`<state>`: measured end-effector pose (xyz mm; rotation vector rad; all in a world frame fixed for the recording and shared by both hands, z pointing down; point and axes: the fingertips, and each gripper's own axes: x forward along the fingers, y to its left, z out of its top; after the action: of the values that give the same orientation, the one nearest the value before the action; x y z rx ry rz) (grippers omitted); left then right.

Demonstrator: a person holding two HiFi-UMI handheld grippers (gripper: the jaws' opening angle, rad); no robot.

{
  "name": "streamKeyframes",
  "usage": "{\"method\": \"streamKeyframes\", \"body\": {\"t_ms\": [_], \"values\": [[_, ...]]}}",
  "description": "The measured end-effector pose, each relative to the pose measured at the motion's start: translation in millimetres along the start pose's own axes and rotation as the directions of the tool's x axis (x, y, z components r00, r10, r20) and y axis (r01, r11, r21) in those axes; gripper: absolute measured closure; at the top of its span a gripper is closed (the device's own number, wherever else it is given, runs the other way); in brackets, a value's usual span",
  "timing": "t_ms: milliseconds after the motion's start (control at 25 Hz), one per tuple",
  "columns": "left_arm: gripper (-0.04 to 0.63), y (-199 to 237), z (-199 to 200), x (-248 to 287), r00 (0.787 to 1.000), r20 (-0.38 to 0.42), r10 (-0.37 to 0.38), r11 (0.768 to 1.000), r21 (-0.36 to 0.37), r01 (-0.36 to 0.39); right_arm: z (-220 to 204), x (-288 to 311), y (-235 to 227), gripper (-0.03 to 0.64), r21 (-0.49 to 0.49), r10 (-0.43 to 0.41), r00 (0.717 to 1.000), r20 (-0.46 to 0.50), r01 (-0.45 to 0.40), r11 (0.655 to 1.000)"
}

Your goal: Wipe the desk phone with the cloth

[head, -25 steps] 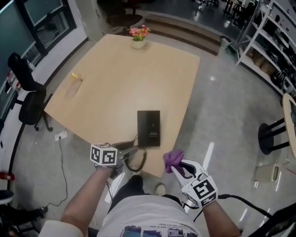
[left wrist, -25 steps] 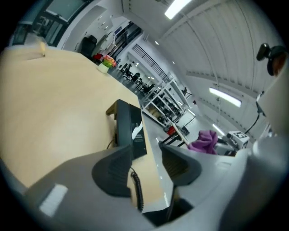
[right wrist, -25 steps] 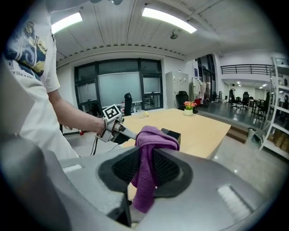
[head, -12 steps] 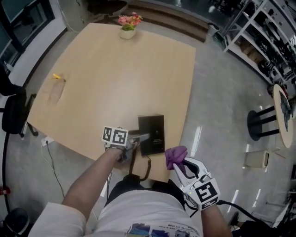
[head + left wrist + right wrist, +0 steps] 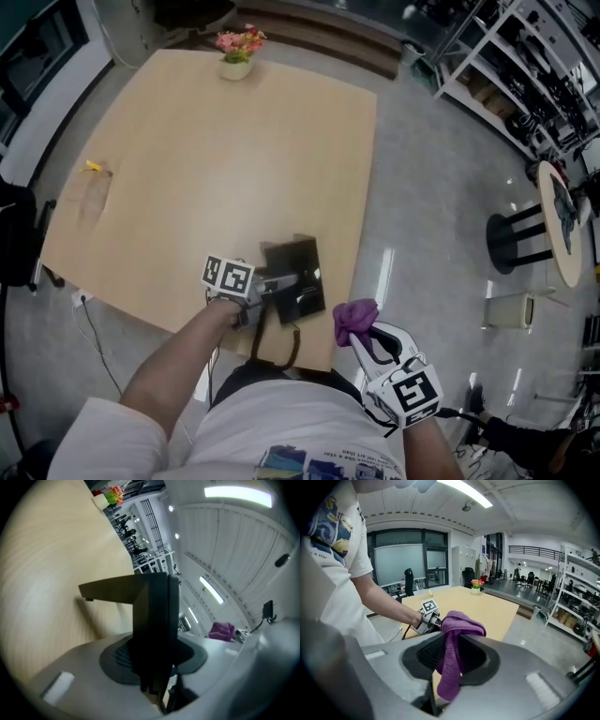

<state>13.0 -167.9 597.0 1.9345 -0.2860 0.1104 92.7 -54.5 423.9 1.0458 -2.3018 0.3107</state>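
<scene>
The black desk phone [image 5: 292, 272] lies near the front edge of the wooden table [image 5: 187, 169], turned askew. My left gripper [image 5: 284, 283] has just been closing and now clamps the phone's near edge. In the left gripper view the phone [image 5: 150, 616] stands between the jaws with its far end raised off the table top. My right gripper [image 5: 361, 330] hovers off the table's front right corner, shut on a bunched purple cloth [image 5: 354, 317]. The cloth [image 5: 452, 653] hangs down between the right jaws.
The phone's coiled cord [image 5: 281, 342] hangs over the table's front edge. A flower pot [image 5: 236, 49] stands at the far edge and a small yellow item [image 5: 94, 167] at the left. A black stool [image 5: 520, 239] and shelving [image 5: 525, 56] stand to the right.
My left gripper moved from the table's front edge onto the phone and took hold of it; the phone has turned and tilted. The right gripper with the cloth barely shifted.
</scene>
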Motion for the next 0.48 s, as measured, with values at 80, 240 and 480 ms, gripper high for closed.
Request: {"method": "streamKeyframes", "body": {"t_ms": [80,240,480], "values": [[0.416,-11.3,0.5,-0.8,1.0,0.005,-0.007,1.0,0.014,0.007,6.1,2.5,-3.7,0.528,-0.002,0.003,1.0,0.016,-0.003,1.0],[0.417,-47.1,4.9,-7.7,1.0,0.005,-0.007,0.997,0.076,0.006,29.6,14.1,-11.6,0.528,-0.022,0.016,0.998,0.068,-0.015,1.0],[0.416,-105.3,1.2,-17.3,0.999,-0.003,-0.034,0.991,0.127,0.035,107.8,42.2,-9.1,0.528,-0.163,0.072,0.981,0.181,-0.042,0.986]]}}
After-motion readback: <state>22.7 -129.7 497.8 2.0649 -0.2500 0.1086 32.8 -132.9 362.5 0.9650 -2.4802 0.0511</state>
